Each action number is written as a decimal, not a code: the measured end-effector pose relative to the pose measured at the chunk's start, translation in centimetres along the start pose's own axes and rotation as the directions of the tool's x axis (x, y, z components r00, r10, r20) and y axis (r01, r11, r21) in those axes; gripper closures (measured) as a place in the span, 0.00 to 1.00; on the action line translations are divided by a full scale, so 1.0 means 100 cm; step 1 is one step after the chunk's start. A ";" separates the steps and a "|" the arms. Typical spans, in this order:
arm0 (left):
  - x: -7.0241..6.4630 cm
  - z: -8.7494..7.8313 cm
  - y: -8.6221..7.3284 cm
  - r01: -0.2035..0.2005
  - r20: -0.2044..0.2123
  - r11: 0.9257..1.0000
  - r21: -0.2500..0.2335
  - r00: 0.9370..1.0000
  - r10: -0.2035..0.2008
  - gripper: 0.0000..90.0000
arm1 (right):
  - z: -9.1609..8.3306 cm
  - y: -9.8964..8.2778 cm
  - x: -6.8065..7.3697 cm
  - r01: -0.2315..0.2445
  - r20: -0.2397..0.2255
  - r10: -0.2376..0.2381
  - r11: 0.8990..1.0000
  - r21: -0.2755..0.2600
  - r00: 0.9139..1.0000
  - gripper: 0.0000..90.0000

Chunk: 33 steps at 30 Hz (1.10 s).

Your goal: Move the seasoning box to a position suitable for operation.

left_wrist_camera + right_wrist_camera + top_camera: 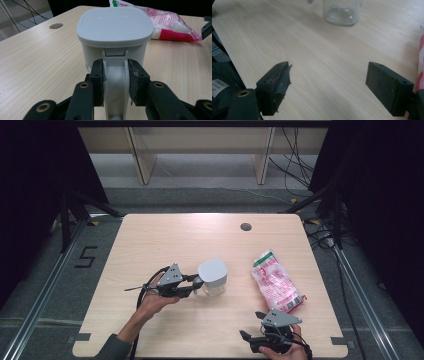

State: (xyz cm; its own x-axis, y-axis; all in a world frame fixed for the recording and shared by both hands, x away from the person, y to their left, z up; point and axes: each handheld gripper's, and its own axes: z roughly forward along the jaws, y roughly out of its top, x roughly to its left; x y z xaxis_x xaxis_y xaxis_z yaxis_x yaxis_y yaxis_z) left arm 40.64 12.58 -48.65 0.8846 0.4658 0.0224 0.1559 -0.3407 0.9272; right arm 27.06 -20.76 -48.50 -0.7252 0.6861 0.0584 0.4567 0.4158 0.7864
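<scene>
High view showed the left tongs (pixel 196 283) closed on the white handle (pixel 115 82) of a lidded jar (pixel 213 277) standing at the middle of the bench (pixel 165 235). Near the right corner, the right tongs (pixel 253 325) stood open and empty, beside a pink bag (pixel 275 282).

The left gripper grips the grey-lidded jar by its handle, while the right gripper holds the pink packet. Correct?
Not quite. The right gripper holds nothing: the right gripper view shows its jaws open over bare table, beside the pink packet. The left gripper does grip the jar's handle.
</scene>
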 end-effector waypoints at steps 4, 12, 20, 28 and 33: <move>0.003 0.005 0.002 0.006 -0.003 1.000 -0.004 1.000 -0.006 0.76 | 0.000 0.000 0.000 0.007 -0.008 -0.007 1.000 -0.003 1.000 0.23; 0.008 0.012 0.004 -0.003 0.001 1.000 -0.006 1.000 0.003 0.75 | 0.001 0.000 -0.001 0.011 0.003 -0.011 1.000 -0.010 1.000 0.23; 0.012 0.017 0.003 -0.017 -0.025 1.000 0.017 1.000 0.017 0.72 | 0.000 0.000 0.000 0.001 -0.003 -0.001 1.000 -0.001 1.000 0.23; 0.018 0.015 -0.002 0.015 -0.106 0.999 0.043 0.994 -0.010 0.70 | 0.000 0.000 0.000 0.003 -0.004 -0.003 1.000 0.000 1.000 0.23; 0.021 0.017 -0.006 0.029 -0.138 0.997 0.066 0.990 -0.020 0.74 | 0.000 0.000 0.000 -0.003 0.002 0.003 1.000 -0.007 1.000 0.23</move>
State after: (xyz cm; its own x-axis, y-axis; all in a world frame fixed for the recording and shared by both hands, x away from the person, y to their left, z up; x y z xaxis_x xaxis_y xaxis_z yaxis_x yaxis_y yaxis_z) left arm 43.13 12.38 -49.78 0.8121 0.5809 0.0557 0.2103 -0.3803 0.9006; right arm 27.04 -20.77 -48.54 -0.7230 0.6883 0.0593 0.4548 0.4096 0.7908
